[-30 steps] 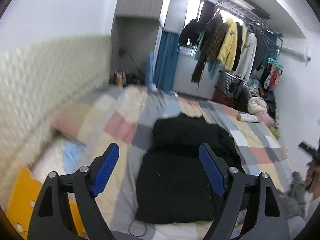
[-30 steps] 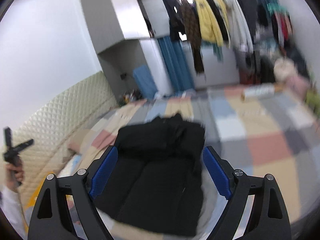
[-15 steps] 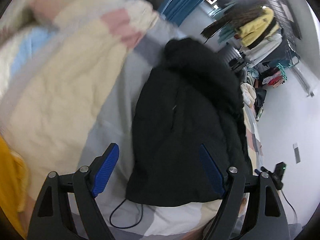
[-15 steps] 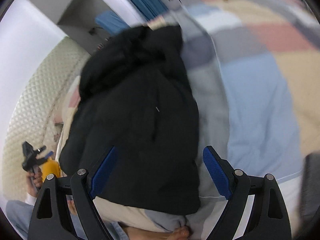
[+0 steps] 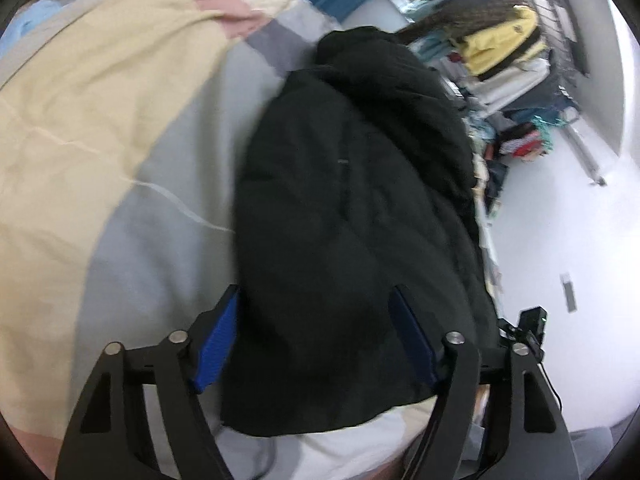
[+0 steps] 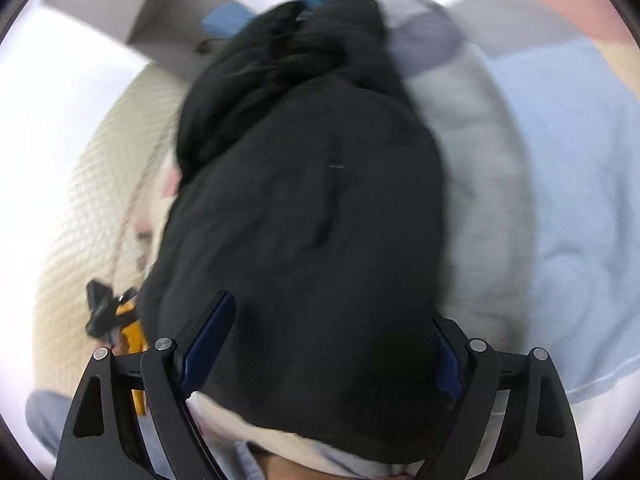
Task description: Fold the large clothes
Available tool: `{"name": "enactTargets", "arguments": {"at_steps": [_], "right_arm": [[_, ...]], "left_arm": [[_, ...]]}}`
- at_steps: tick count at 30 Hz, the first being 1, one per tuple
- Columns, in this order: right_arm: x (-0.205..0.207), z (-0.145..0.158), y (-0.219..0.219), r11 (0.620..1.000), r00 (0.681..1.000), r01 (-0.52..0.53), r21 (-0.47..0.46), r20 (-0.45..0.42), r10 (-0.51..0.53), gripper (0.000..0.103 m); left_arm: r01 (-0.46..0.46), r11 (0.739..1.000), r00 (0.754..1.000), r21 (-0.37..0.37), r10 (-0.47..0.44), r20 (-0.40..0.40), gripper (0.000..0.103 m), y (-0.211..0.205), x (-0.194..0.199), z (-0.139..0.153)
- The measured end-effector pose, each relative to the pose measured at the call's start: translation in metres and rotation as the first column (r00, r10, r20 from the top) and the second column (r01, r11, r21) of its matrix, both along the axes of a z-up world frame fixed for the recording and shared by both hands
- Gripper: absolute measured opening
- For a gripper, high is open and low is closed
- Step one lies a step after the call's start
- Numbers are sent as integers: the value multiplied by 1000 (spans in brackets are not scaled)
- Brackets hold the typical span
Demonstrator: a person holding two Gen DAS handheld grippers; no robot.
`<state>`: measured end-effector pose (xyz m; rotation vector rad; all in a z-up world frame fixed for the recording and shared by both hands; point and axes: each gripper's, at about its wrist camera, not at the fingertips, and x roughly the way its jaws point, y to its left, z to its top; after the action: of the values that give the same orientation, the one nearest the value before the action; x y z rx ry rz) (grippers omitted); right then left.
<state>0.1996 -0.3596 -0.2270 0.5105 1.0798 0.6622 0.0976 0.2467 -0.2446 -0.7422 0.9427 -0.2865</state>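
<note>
Black jacket (image 5: 352,220) lies on patchwork bedspread (image 5: 100,128). Left gripper (image 5: 316,336) and right gripper (image 6: 324,340) both spread wide over its near hem, grasping nothing.

The black jacket (image 5: 352,216) hides the bedspread (image 5: 100,128) under it, and its near hem passes behind the left gripper (image 5: 316,338), so whether either blue pad touches cloth cannot be told. In the right wrist view motion blur smears the jacket's folds beyond the fingertips of the right gripper (image 6: 328,344); the right-hand finger (image 6: 448,356) is partly covered by fabric
</note>
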Motion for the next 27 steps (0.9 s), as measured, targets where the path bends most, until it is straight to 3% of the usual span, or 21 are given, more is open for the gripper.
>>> {"name": "enactTargets", "arguments": {"at_steps": [3, 8, 10, 16, 18, 20, 23, 25, 27], "right_arm": [[0, 2, 4, 1000, 1000, -10, 2, 17, 10, 87], [12, -22, 8, 998, 998, -2, -56, -67, -2, 87], [13, -30, 10, 999, 996, -14, -47, -91, 10, 87], [12, -14, 31, 997, 996, -73, -16, -49, 72, 87], [14, -17, 37, 998, 996, -62, -24, -61, 60, 87], [16, -24, 42, 997, 995, -55, -47, -81, 51, 83], [16, -17, 51, 998, 997, -59, -35, -57, 57, 57], [16, -5, 52, 998, 998, -51, -44, -27, 50, 30], [20, 15, 49, 999, 1000, -22, -27, 12, 23, 18]], "left_arm": [[17, 999, 1000, 41, -17, 12, 73, -8, 2, 3], [-1, 998, 999, 59, 4, -39, 73, -10, 10, -15], [-13, 999, 999, 45, 15, -46, 73, -11, 8, -21], [-11, 1000, 1000, -3, 11, 7, 73, -20, 4, -14], [-18, 1000, 1000, -9, 18, 5, 69, -17, 5, -15], [-28, 999, 1000, -28, 28, -5, 57, -16, 5, -17], [-26, 997, 1000, -67, 26, -3, 42, -16, 3, -16], [-26, 996, 1000, -83, 26, 3, 29, -16, 3, -10], [-31, 995, 999, -90, 33, 16, 20, -16, 3, -1]]}}
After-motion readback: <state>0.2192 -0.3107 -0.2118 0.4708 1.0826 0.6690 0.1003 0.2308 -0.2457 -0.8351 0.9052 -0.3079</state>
